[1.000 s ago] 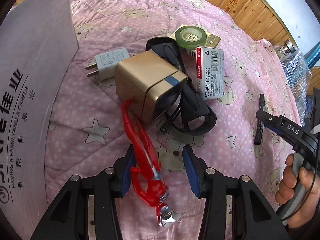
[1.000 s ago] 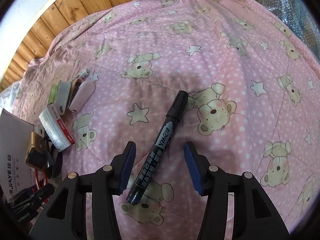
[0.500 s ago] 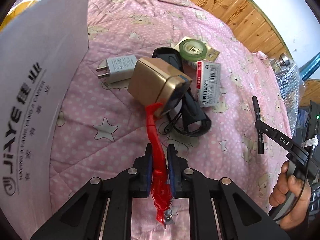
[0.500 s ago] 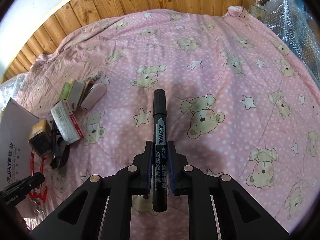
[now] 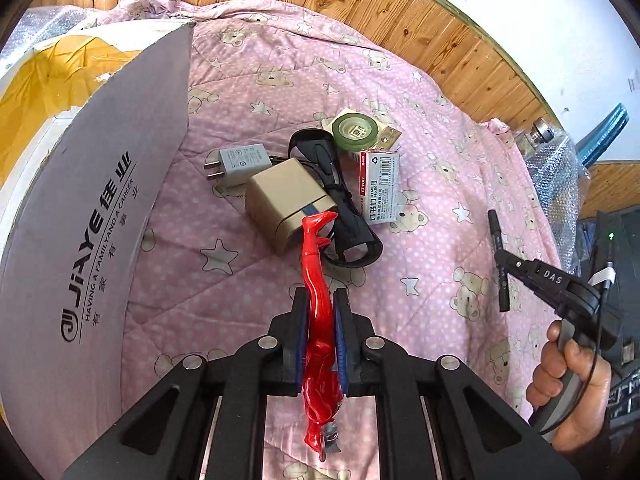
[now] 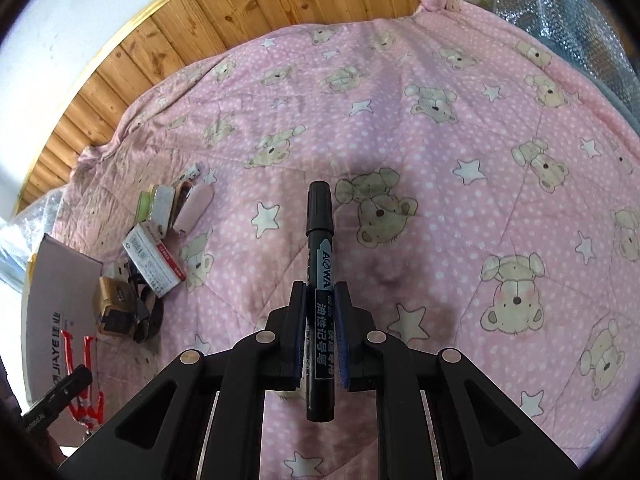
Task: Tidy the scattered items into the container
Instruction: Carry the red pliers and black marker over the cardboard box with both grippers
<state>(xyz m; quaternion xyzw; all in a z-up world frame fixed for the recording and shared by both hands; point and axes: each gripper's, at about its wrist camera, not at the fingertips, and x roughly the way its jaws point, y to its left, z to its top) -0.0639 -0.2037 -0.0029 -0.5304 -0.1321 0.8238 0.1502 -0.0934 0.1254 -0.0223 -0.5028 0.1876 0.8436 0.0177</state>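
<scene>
Your left gripper [image 5: 320,334] has its jaws closed on the red lanyard [image 5: 318,312], and your right gripper [image 6: 320,332] clamps the black marker [image 6: 320,280], both above the bed. You are at the carrying step; next, bring both over the cardboard box [image 5: 92,208] at your left and release them inside.

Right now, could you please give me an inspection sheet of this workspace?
Surface: pink quilt with bears and stars, creased.
Job's things: red lanyard in the left gripper; black AOWA marker in the right gripper; open JIAYE cardboard box at the left.
Clutter: gold box, white charger plug, staples box, green tape roll, black strap.
Grippers: both shut on their items, lifted off the quilt.
Cables: thin black cable by the person's hand.
Surroundings: wood panelling, bubble wrap.
</scene>
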